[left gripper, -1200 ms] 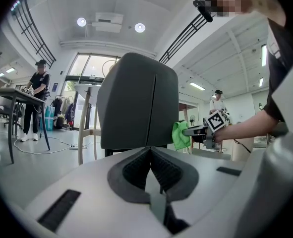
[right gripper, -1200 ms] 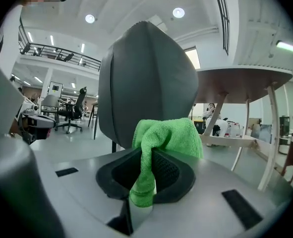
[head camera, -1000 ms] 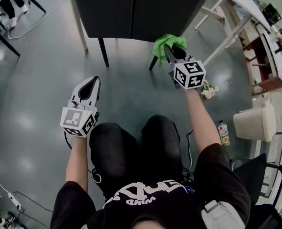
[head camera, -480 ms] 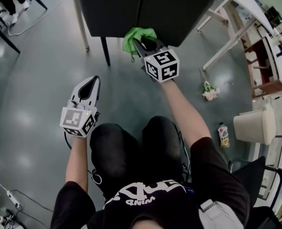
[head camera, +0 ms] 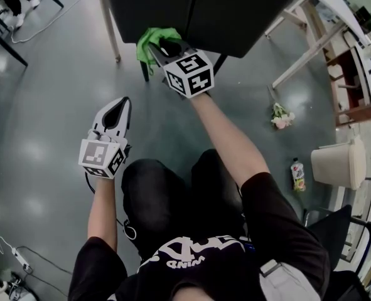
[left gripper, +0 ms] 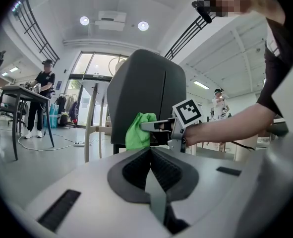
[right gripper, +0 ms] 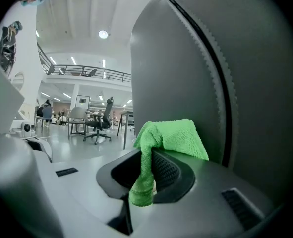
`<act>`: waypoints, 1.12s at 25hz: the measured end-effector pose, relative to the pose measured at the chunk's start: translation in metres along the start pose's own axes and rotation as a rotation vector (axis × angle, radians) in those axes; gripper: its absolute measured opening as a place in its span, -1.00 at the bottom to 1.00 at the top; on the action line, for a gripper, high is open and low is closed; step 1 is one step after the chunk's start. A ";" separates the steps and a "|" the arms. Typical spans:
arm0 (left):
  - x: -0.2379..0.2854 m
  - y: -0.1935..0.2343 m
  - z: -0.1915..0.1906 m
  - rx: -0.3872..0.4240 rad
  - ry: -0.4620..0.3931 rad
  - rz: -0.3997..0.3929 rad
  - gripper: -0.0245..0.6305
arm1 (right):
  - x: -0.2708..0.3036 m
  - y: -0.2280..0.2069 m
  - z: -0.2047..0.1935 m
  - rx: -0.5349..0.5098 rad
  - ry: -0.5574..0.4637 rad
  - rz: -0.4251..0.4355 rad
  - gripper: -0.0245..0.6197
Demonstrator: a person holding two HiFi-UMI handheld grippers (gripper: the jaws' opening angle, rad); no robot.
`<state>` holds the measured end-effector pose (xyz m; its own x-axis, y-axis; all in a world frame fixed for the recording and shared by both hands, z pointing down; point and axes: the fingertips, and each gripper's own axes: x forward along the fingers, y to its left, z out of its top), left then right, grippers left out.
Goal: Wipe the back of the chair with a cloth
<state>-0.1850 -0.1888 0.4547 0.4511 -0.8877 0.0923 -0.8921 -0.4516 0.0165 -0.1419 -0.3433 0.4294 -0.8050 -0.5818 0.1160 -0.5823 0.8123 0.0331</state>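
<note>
The dark grey chair back (head camera: pixel 191 11) fills the top of the head view and looms at the right in the right gripper view (right gripper: pixel 210 83). A bright green cloth (head camera: pixel 152 41) is pressed against its lower left part. My right gripper (head camera: pixel 163 49) is shut on the green cloth (right gripper: pixel 168 138), with a fold hanging down between the jaws. My left gripper (head camera: pixel 117 110) hangs lower, above my left knee, shut and holding nothing. In the left gripper view the chair back (left gripper: pixel 146 93), the cloth (left gripper: pixel 139 131) and the right gripper (left gripper: pixel 158 128) lie ahead of the left gripper (left gripper: pixel 150 155).
The chair's legs (head camera: pixel 110 24) stand on a grey floor. A white table (head camera: pixel 323 5) and its slanted legs are to the right. A small flower bunch (head camera: pixel 280 116), a bottle (head camera: pixel 297 174) and a cream bin (head camera: pixel 338 163) lie on the floor at right. Cables run at left.
My right gripper has slid the cloth leftward along the lower chair back, from the right side past the middle seam. The left gripper has stayed still.
</note>
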 end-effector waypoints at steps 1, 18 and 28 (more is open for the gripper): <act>0.001 0.000 -0.001 -0.001 0.000 0.001 -0.93 | 0.002 0.002 0.001 0.002 -0.004 0.006 -0.78; 0.008 -0.025 -0.003 -0.004 0.000 -0.031 -0.93 | -0.117 -0.031 -0.030 -0.008 0.031 -0.098 -0.77; 0.009 -0.040 0.003 0.023 -0.002 -0.035 -0.93 | -0.228 -0.074 -0.049 0.019 0.036 -0.253 -0.77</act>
<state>-0.1452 -0.1787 0.4522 0.4819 -0.8716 0.0901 -0.8750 -0.4842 -0.0034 0.0902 -0.2687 0.4496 -0.6292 -0.7642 0.1416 -0.7668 0.6401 0.0473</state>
